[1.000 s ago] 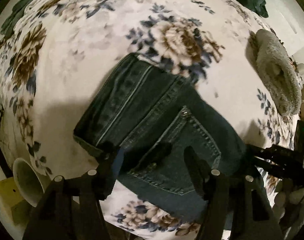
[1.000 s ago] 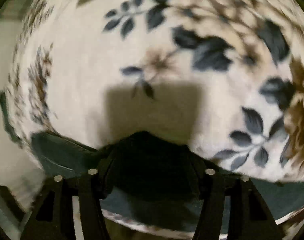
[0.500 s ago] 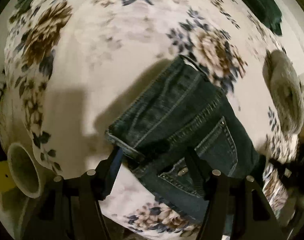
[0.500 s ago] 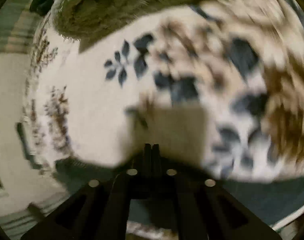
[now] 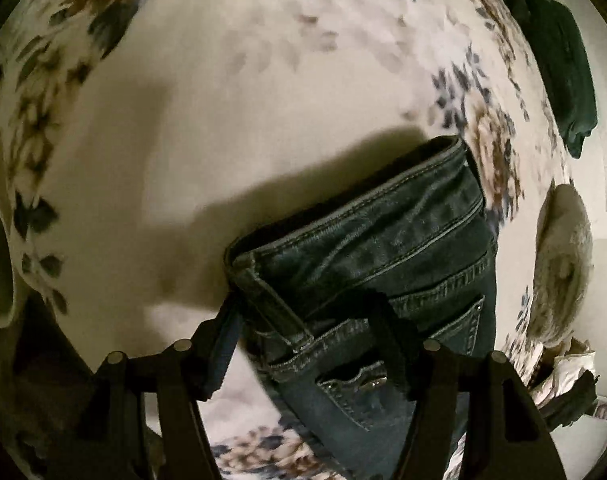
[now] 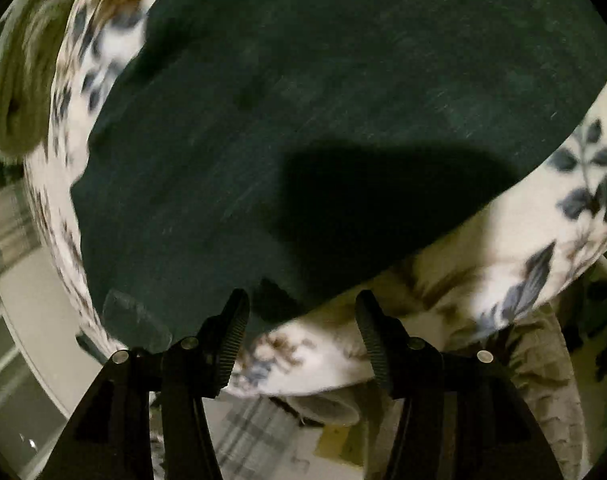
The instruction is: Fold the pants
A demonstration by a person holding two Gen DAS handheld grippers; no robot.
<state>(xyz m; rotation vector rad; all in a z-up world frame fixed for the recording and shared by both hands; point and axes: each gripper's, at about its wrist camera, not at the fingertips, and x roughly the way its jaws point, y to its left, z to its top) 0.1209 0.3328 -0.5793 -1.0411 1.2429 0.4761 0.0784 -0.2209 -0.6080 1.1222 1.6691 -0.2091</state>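
Note:
Folded dark blue jeans (image 5: 383,256) lie on the floral bedspread (image 5: 223,120), waistband and back pocket toward me in the left wrist view. My left gripper (image 5: 307,344) is open, its fingers straddling the waistband corner of the jeans, which lies between them. In the right wrist view my right gripper (image 6: 301,336) is open and empty, just above the bed edge. A broad dark green-blue cloth (image 6: 323,120) fills the view ahead of it; whether it is the jeans I cannot tell.
A beige rolled towel (image 5: 563,264) lies right of the jeans and shows in the right wrist view (image 6: 19,80). A dark green garment (image 5: 559,52) lies at the far right. The bedspread edge (image 6: 323,368) drops to the floor below the right gripper.
The right gripper was shut half a second ago and is now open; its view swung onto the dark cloth. The left gripper has moved closer to the jeans' waistband corner.

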